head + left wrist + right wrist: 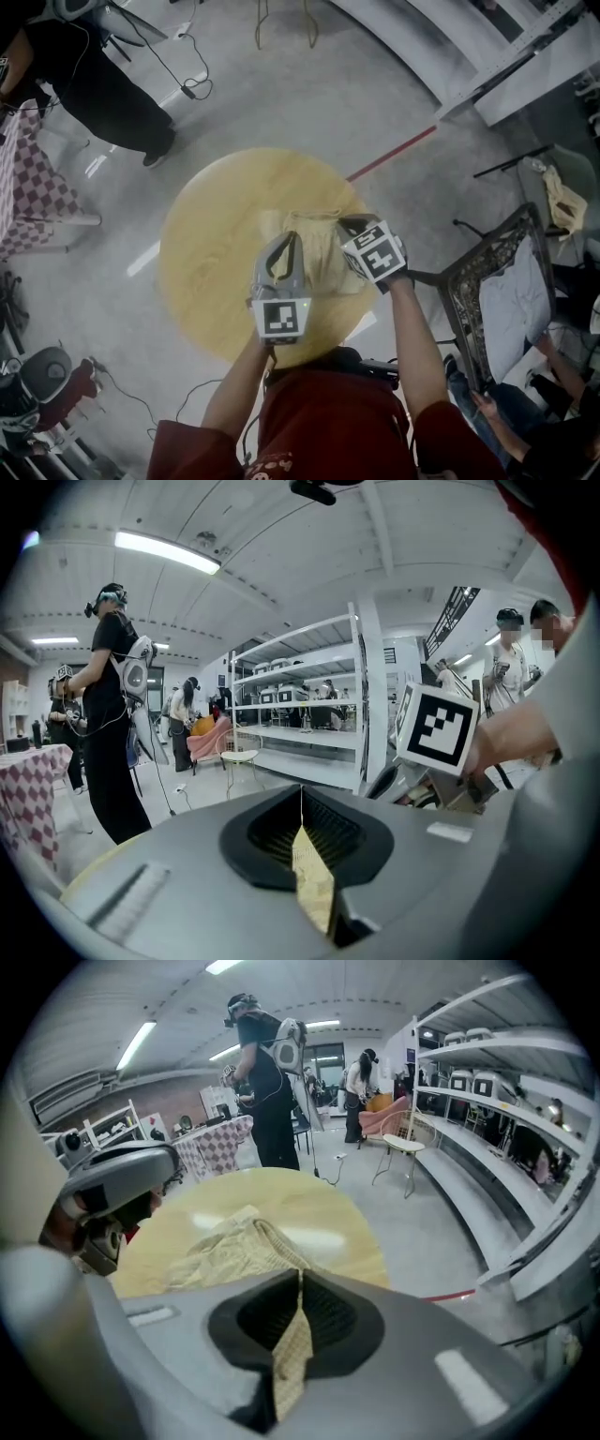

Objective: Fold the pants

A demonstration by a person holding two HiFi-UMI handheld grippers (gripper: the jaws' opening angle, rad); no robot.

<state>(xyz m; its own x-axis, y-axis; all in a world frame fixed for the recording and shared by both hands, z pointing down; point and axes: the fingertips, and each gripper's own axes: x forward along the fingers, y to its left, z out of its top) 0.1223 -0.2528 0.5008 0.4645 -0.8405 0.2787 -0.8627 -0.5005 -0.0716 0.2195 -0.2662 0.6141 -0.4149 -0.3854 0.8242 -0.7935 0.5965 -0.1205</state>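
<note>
Pale yellow pants (pixel 321 255) lie bunched on the right part of a round yellow table (pixel 206 253). My left gripper (pixel 292 238) is at the pants' near left edge. In the left gripper view, the left gripper (pixel 302 806) is shut with a strip of the yellow fabric (pixel 315 885) pinched between its jaws. My right gripper (pixel 354 228) is at the pants' right side, tilted down. In the right gripper view, the right gripper (pixel 300 1283) is shut on a fold of the fabric (pixel 292 1354), and the rest of the pants (pixel 230 1246) trails onto the table (pixel 309 1206).
A person in black (pixel 103 84) stands beyond the table at the upper left, next to a checkered tablecloth (pixel 28 187). A metal chair with a white cushion (pixel 506 300) stands close on the right. White shelving (pixel 300 705) and a small stool (pixel 401 1152) lie further off.
</note>
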